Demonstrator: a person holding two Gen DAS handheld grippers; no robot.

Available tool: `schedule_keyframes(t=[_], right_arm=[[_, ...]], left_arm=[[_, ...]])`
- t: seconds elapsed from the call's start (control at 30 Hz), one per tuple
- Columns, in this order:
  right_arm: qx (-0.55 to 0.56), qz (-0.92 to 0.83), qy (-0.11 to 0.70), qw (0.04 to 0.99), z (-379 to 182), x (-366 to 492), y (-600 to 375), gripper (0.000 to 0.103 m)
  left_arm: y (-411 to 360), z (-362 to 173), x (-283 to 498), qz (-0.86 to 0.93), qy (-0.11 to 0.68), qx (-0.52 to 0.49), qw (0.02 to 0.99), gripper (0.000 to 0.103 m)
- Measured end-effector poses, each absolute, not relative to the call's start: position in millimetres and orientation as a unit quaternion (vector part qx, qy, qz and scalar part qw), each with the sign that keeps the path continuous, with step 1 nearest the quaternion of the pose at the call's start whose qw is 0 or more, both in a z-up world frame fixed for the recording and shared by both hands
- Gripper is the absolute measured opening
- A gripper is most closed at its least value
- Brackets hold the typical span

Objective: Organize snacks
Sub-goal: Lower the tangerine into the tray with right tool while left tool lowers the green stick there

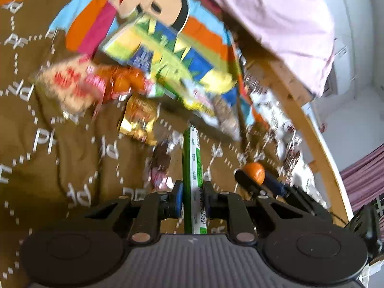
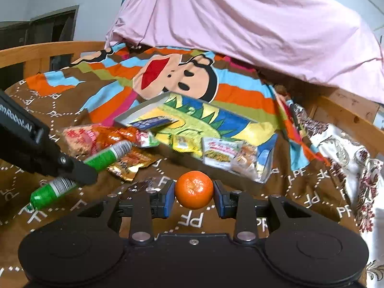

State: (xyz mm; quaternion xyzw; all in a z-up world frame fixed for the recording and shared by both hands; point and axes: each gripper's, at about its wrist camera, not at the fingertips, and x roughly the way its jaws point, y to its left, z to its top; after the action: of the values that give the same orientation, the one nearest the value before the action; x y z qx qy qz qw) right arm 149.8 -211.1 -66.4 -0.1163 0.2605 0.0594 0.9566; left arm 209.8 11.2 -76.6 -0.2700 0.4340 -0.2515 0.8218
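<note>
The right gripper (image 2: 194, 193) pinches an orange (image 2: 194, 189); the tray (image 2: 264, 177) lies just ahead, slightly right. The left gripper (image 1: 192, 201) clamps a green tube (image 1: 193, 168) (long axis pointing forward along the fingers), farther from the tray, I judge.

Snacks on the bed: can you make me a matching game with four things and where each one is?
Things:
1. mandarin
2. green tube
3. gold packet
4. white snack bag

Places:
A. inside the tray
B. held by the left gripper
C. held by the right gripper
D. lying on the brown blanket, beside the tray

Pairs: 1-C, 2-B, 3-D, 4-A
</note>
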Motion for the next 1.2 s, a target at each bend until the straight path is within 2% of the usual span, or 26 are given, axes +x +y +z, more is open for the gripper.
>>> schedule_keyframes(t=[0.27,0.4,0.8,1.2], right_arm=[[-0.125,0.036,0.239,0.962,-72,163,-209,0.036],[-0.113,0.041,0.209,0.970,-69,190,-207,0.036],[-0.018,-0.009,0.204,0.979,-90,298,-227,0.036],[-0.015,-0.009,0.239,0.971,-119,324,-225,0.037]], left_arm=[[1,-50,215,-0.165,0.299,-0.192,0.920,0.019],[-8,-45,238,-0.167,0.252,-0.171,0.938,0.019],[-43,-76,331,-0.149,0.243,-0.144,0.948,0.019],[-47,-105,388,-0.150,0.290,-0.152,0.933,0.019]])
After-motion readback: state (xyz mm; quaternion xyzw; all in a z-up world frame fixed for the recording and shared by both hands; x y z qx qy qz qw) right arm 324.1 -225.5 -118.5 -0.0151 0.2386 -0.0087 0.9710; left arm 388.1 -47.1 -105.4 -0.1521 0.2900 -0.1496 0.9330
